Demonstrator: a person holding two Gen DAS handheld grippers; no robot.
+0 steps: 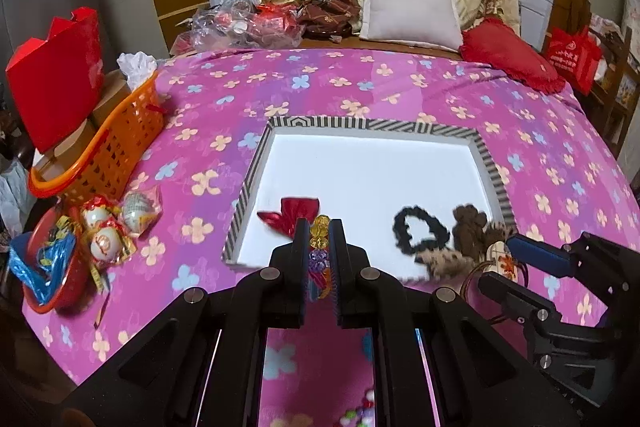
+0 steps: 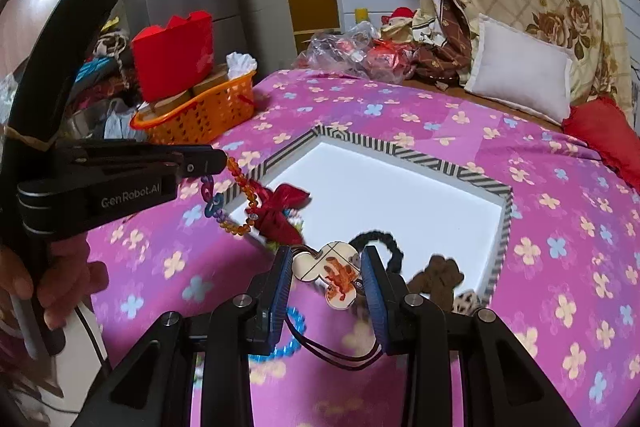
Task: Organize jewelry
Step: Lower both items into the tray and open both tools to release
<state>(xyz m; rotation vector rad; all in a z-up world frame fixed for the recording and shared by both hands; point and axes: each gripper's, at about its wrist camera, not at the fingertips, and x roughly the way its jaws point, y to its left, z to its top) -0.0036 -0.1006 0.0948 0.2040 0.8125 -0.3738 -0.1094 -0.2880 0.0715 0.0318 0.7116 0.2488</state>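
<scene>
My left gripper (image 1: pixel 319 227) is shut on a string of amber and purple beads (image 1: pixel 320 241), held over the near left corner of the white tray with the striped rim (image 1: pixel 376 126). From the right wrist, the beads (image 2: pixel 240 183) hang from that gripper (image 2: pixel 216 161) beside a red bow (image 2: pixel 280 211). My right gripper (image 2: pixel 327 263) is shut on a cream clover-shaped pendant (image 2: pixel 336 275) with a dark cord looping below it, near the tray's front edge. A black scrunchie (image 1: pixel 420 231) and a brown fuzzy one (image 1: pixel 470 227) lie in the tray.
The tray sits on a pink flowered bedspread (image 1: pixel 360 87). An orange basket (image 1: pixel 116 143) and a red bowl of wrapped trinkets (image 1: pixel 52 267) stand at the left edge. A blue bead bracelet (image 2: pixel 294 323) lies under my right gripper. Pillows (image 1: pixel 408 11) line the far side.
</scene>
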